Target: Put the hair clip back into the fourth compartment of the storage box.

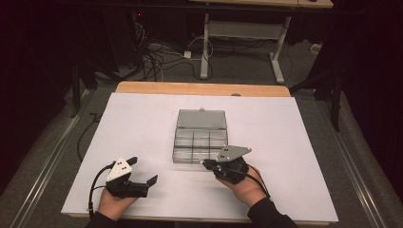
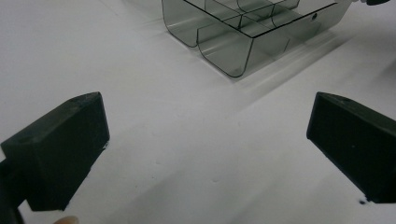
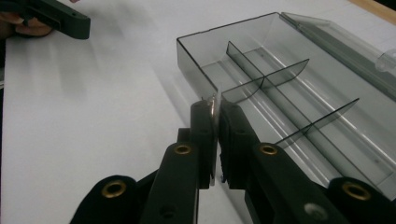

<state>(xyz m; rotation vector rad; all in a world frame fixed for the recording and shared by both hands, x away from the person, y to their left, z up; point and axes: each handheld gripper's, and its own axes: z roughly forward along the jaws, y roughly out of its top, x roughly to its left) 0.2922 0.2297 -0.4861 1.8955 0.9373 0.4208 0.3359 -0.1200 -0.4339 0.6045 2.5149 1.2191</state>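
Left hand-held gripper: you rest it on the white table near the front-left corner, jaws spread wide, nothing between them. In the left gripper view the bare surface lies between the two black jaws, and the organizer box sits well ahead of them.

Centre: clear grey organizer box, lid flipped open toward the far side, compartments looking bare, cross dividers standing in place.

Right hand-held gripper: jaws nearly shut, pinched on a thin clear divider plate held upright at the box's near wall. Whether the plate is clear of its slot, I cannot tell.

Step in hand, as I judge it: you are handling one divider at the near edge of the box. The next move calls for a straight pull or push along the slot, plate kept vertical. Use your left to steady the box if it starts to slide.
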